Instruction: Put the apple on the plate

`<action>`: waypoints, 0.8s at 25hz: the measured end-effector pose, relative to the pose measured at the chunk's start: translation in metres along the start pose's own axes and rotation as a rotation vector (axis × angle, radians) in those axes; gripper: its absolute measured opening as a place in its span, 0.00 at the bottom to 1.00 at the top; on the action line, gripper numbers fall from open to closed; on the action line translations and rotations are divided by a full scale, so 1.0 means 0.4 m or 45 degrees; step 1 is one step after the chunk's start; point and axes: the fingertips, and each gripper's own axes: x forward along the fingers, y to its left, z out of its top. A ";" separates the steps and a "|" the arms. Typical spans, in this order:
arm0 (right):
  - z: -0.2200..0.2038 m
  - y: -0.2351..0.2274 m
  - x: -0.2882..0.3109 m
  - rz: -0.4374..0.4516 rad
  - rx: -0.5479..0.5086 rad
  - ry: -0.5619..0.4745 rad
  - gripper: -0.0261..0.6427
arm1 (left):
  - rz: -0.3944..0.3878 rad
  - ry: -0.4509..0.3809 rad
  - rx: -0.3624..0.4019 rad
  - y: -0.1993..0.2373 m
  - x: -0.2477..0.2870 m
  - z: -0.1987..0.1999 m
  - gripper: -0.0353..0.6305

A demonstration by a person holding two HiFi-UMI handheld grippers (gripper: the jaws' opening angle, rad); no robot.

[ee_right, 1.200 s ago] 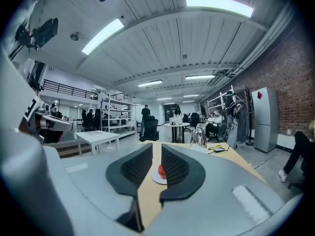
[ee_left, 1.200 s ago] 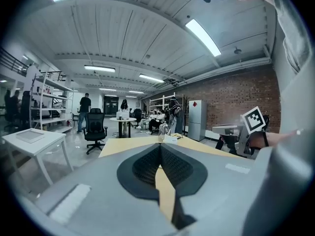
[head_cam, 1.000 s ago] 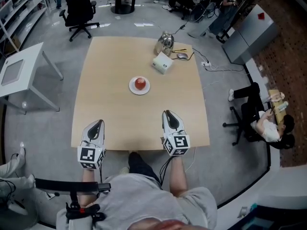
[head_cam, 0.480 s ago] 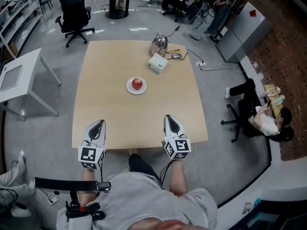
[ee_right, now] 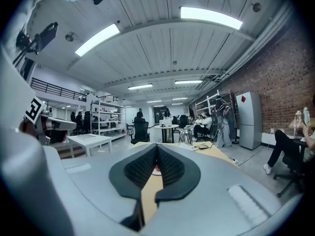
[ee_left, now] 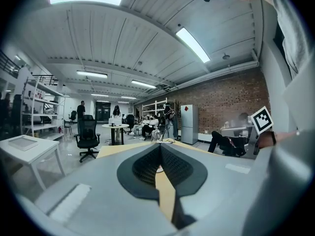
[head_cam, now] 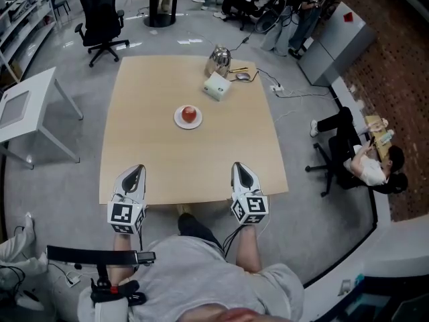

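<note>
A red apple [head_cam: 190, 113] sits on a small white plate [head_cam: 180, 122] near the middle of the wooden table [head_cam: 154, 153]. Both grippers hover over the table's near edge, well short of the plate. My left gripper [head_cam: 135, 171] is shut with nothing between its jaws. My right gripper [head_cam: 240, 167] is also shut and empty. In the right gripper view a sliver of the red apple [ee_right: 156, 170] shows through the closed tips of the right gripper [ee_right: 156, 150]. In the left gripper view, the left gripper [ee_left: 160, 149] points along the table.
At the table's far edge stand a white box [head_cam: 218, 86], a shiny metal kettle [head_cam: 219, 60] and a mouse [head_cam: 242, 76] with cables. Office chairs [head_cam: 100, 15], a white side table [head_cam: 23, 109] and seated people [head_cam: 365, 159] surround the table.
Both grippers have drawn back toward the table's near edge, the right one more. The head view has shifted a little, so the plate sits slightly higher and further left.
</note>
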 end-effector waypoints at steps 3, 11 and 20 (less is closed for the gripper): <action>-0.003 0.002 -0.012 -0.012 0.001 0.015 0.05 | -0.006 -0.002 0.000 0.002 -0.006 0.009 0.08; -0.001 -0.004 -0.022 -0.016 0.006 0.005 0.05 | -0.020 -0.005 0.005 -0.015 -0.003 0.007 0.08; 0.001 0.006 -0.009 0.003 0.011 0.014 0.05 | -0.011 0.006 -0.001 -0.008 -0.004 0.006 0.08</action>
